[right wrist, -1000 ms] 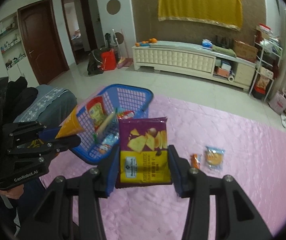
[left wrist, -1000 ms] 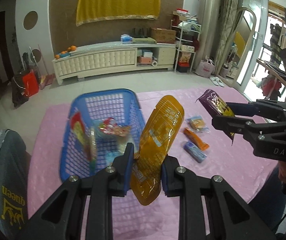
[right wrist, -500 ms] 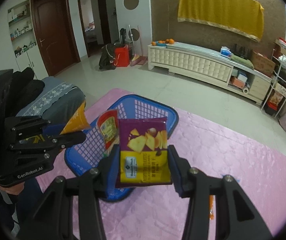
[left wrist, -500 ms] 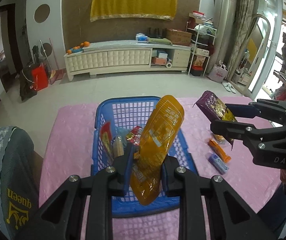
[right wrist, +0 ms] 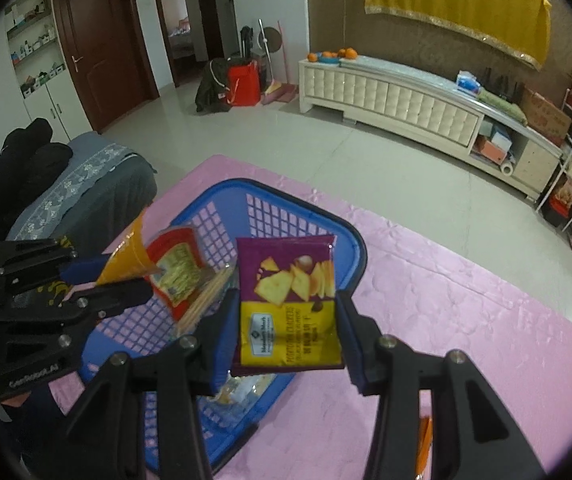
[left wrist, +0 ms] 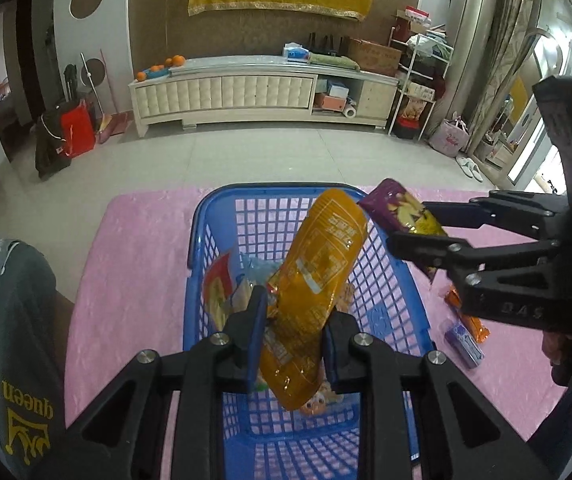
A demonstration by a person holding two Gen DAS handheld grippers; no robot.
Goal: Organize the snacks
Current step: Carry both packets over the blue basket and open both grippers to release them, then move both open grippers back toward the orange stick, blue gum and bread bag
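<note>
My left gripper (left wrist: 292,340) is shut on a long orange snack pouch (left wrist: 314,280), held upright over the blue plastic basket (left wrist: 202,240). Over the basket's right rim, my right gripper (right wrist: 288,328) is shut on a purple and yellow crisps packet (right wrist: 290,304). The same packet (left wrist: 402,210) and right gripper (left wrist: 426,228) show at the right of the left wrist view. The basket (right wrist: 350,244) holds several snacks, among them a red and yellow packet (right wrist: 176,268). An orange bar (left wrist: 468,316) and a purple bar (left wrist: 464,342) lie on the pink cloth (left wrist: 138,248) right of the basket.
A grey cushioned seat (right wrist: 98,196) stands left of the table. Beyond the pink cloth (right wrist: 446,292) lies bare tiled floor (left wrist: 246,156) and a long white cabinet (left wrist: 226,94) against the far wall. A person's hand (left wrist: 558,352) holds the right gripper.
Both grippers have moved left with their packets and come over the basket. The basket has shifted from the left of the left wrist view to its centre, and looks larger.
</note>
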